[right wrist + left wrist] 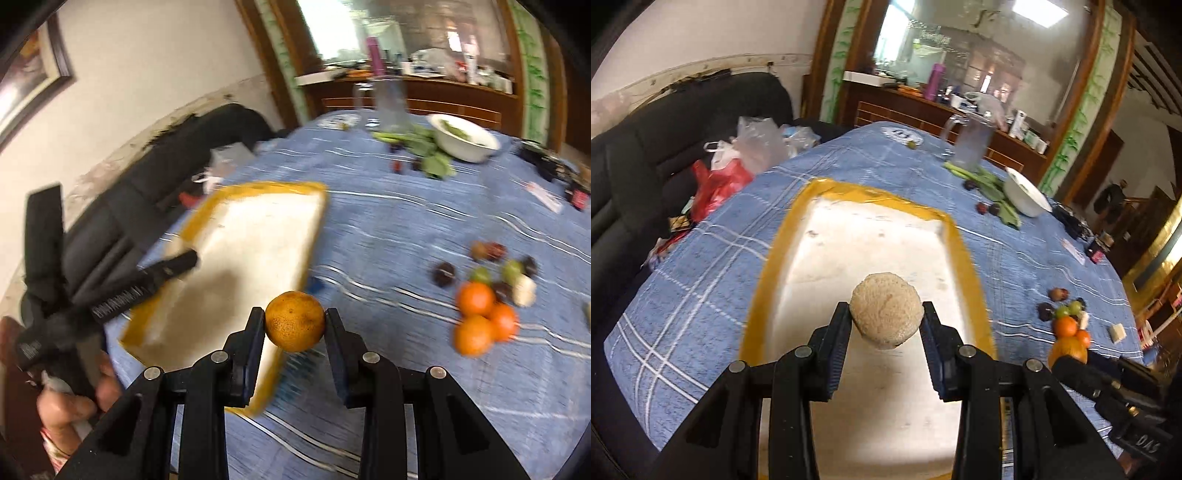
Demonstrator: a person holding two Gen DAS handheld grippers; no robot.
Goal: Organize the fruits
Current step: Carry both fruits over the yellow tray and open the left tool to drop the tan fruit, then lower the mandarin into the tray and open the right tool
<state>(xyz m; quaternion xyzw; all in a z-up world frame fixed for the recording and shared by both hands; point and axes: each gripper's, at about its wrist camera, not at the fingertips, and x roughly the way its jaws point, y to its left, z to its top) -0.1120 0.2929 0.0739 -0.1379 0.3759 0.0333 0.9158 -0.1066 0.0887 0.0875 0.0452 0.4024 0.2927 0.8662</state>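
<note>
The left gripper [886, 314] hangs over the near half of the tray [964, 254], jaws closed part-way on a tan ball [885, 309], round with a rough, netted skin and no clear long axis. The tray is a white rectangle with a raised yellow rim, long side running toward 12 o'clock; its floor ahead of the ball lies bare.

The right gripper [295, 323] pinches an orange [294, 321], dimpled and round, held above the tray's right edge [314, 236]. At 3 o'clock, well apart on the blue checked cloth [388, 229], sits a fruit pile [487, 295]: three smooth oranges touching, small green and dark fruits behind. At 1 o'clock stands a white bowl [465, 142] beside green leaves [436, 158].
</note>
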